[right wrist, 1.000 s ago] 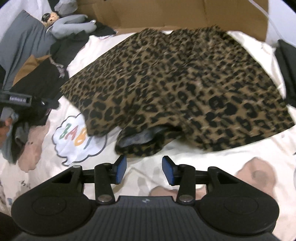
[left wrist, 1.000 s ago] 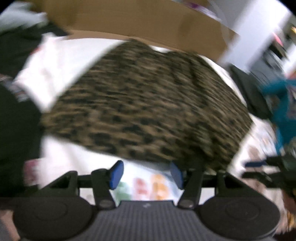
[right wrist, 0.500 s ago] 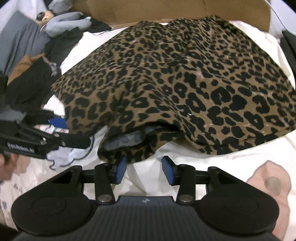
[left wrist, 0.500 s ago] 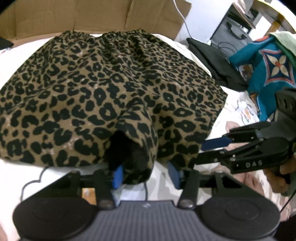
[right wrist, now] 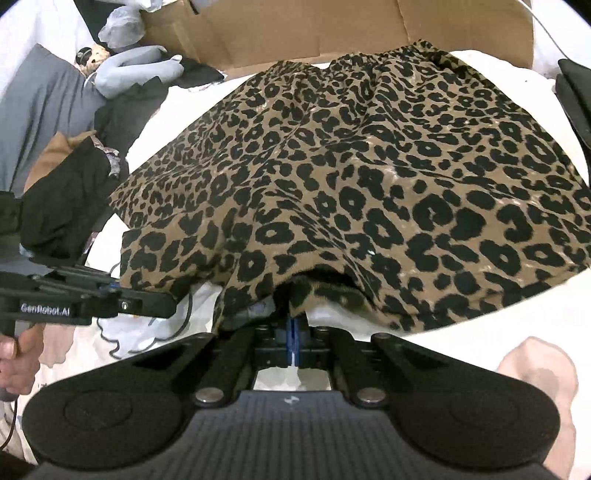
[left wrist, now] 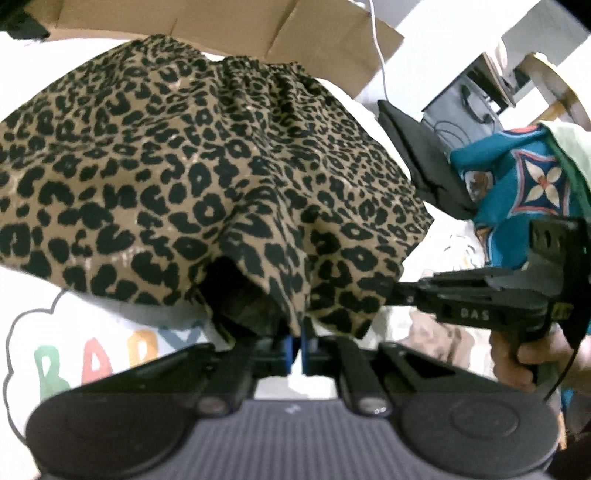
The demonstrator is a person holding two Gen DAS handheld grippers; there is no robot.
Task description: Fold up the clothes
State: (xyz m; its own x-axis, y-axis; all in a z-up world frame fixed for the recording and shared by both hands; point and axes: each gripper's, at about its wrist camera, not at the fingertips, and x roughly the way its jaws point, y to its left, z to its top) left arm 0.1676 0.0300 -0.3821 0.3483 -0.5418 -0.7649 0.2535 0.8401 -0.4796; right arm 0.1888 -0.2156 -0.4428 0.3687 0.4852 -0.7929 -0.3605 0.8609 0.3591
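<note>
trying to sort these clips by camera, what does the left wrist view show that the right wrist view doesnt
Only the left wrist view shows the teal patterned cloth, the colourful letters printed on the sheet and the dark cabinet.

Only the right wrist view shows the grey stuffed toy, the grey garment and the black clothes pile.

Both show the leopard-print skirt spread on the white sheet, the cardboard behind it, and both grippers, left gripper and right gripper, shut on its near hem.
</note>
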